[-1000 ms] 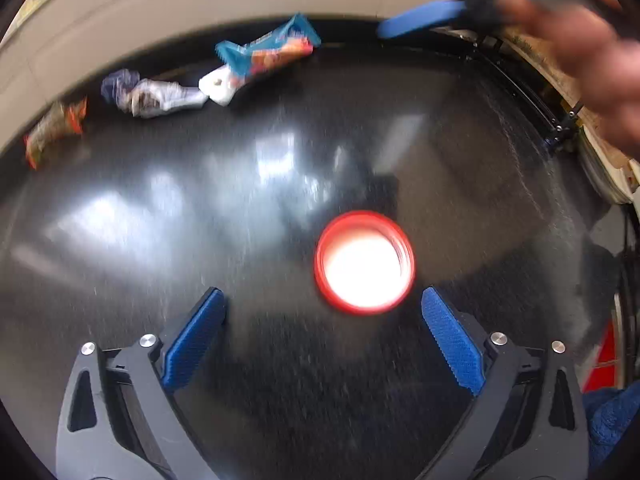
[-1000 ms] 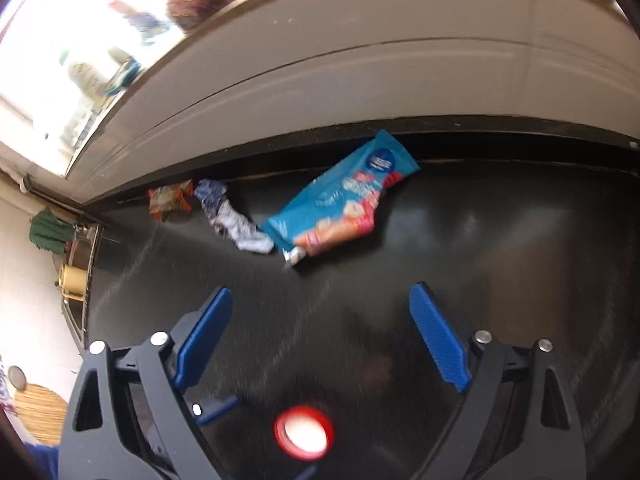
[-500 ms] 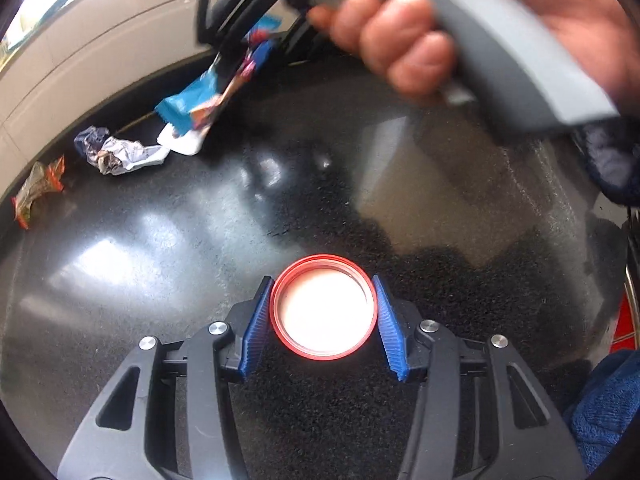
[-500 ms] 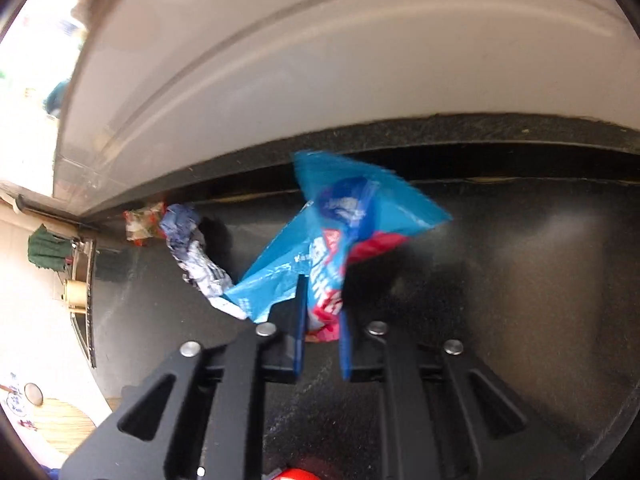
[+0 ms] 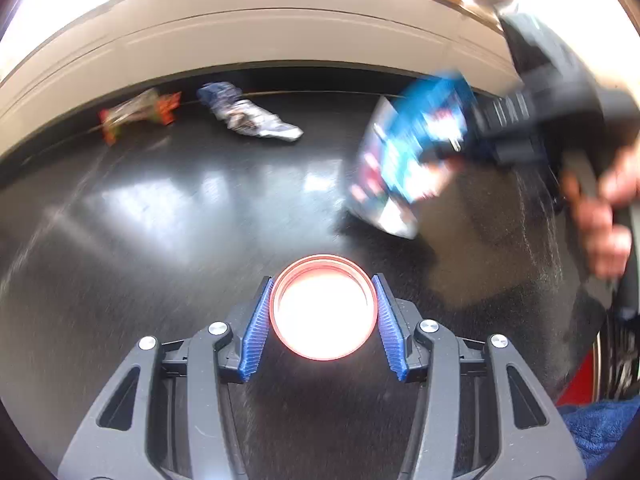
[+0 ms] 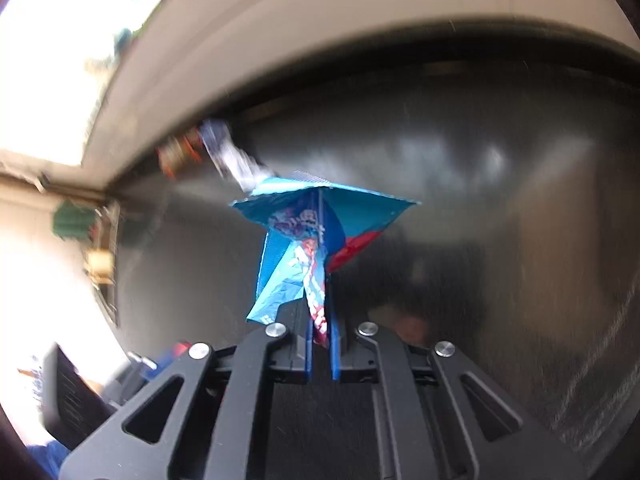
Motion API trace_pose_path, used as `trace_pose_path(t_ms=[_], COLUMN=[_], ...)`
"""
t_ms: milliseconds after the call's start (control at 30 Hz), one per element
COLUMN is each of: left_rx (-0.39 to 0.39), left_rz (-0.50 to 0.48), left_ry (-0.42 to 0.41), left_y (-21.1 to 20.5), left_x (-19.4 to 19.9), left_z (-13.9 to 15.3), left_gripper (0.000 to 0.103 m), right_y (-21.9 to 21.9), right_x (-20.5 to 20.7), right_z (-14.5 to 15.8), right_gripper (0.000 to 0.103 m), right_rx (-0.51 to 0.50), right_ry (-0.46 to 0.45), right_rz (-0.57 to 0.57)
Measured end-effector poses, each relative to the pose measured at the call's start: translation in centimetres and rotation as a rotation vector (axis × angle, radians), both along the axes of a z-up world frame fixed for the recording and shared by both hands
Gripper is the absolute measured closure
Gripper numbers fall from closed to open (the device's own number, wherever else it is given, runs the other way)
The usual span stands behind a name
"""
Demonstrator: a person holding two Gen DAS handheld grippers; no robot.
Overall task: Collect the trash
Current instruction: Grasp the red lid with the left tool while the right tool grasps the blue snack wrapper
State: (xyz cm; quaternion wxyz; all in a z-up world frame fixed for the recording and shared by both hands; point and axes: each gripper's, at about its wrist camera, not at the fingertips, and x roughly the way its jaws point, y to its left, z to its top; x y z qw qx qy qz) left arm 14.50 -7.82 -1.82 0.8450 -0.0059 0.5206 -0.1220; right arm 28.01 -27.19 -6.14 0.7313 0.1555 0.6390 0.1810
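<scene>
Left tongs (image 5: 323, 332) clamped on round red plastic lid (image 5: 323, 307) above glossy black counter (image 5: 160, 240). Right tongs (image 6: 320, 354) pinched tight on crinkled blue snack wrapper (image 6: 316, 232), lifted clear. Crumpled white-blue wrapper (image 5: 250, 114) and orange wrapper (image 5: 138, 114) lying at counter's back edge.

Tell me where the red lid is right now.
In the left wrist view the red lid sits low at centre, clamped between the left gripper pads above the dark counter, below the blue wrapper.
</scene>
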Motion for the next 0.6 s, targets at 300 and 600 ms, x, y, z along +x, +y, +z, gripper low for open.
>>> trace_pose_path(t_ms=[300,600], left_rx=[-0.008,-0.002], left_rz=[0.063,0.044], left_ry=[0.046,0.034], left_y=[1.9,1.5], left_x=[-3.1,-5.2], left_z=[-0.2,0.5], left_gripper=[0.054,0.054], right_y=[-1.6,-2.7], right_x=[-4.6,-6.4], right_z=[-1.6,0.4], right_gripper=[0.096,0.096], right_rx=[-0.049,-0.009], right_ry=[0.015,-0.055], right_rz=[-0.060,-0.087])
